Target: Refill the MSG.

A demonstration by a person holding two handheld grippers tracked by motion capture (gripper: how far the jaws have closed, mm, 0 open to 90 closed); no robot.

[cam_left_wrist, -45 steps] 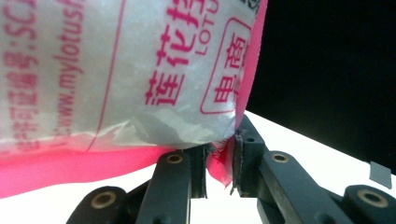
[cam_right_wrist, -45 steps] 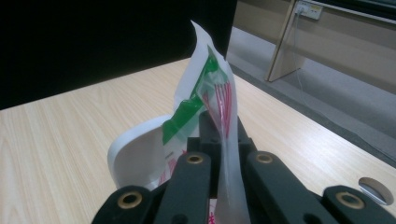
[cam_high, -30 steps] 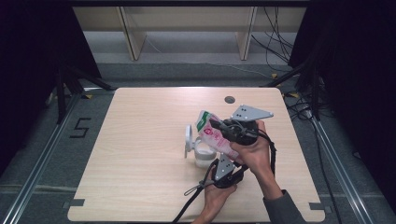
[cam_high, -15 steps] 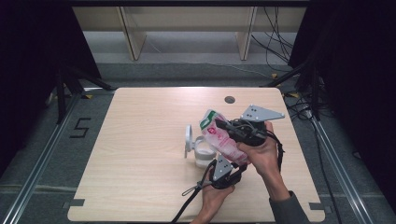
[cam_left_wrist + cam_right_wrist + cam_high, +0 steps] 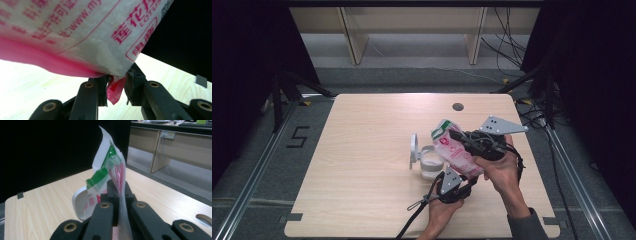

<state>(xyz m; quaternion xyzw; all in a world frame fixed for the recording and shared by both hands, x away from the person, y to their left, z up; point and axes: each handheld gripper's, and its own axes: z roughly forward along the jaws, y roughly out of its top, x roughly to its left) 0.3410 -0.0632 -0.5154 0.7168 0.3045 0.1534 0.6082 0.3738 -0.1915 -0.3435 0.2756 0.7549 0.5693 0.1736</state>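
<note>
I hold a pink-and-white plastic pouch [image 5: 455,151] up off the bench [image 5: 362,150], slanted above and just to the right of a white lidded container [image 5: 427,162] that stands near the bench's middle with its round lid [image 5: 414,148] tipped upright on its left side. My right gripper [image 5: 454,134] has its fingers [image 5: 112,192] pressed together on the pouch's green-printed top edge, the thin film pinched flat between them and rising above them. My left gripper [image 5: 467,181] comes up from below at the pouch's lower corner; its fingers [image 5: 133,82] have just been easing apart, and the pink corner tab hangs down in the gap between them, close to the pads, though I cannot tell whether it touches them. Both of my hands sit at the near right part of the bench.
</note>
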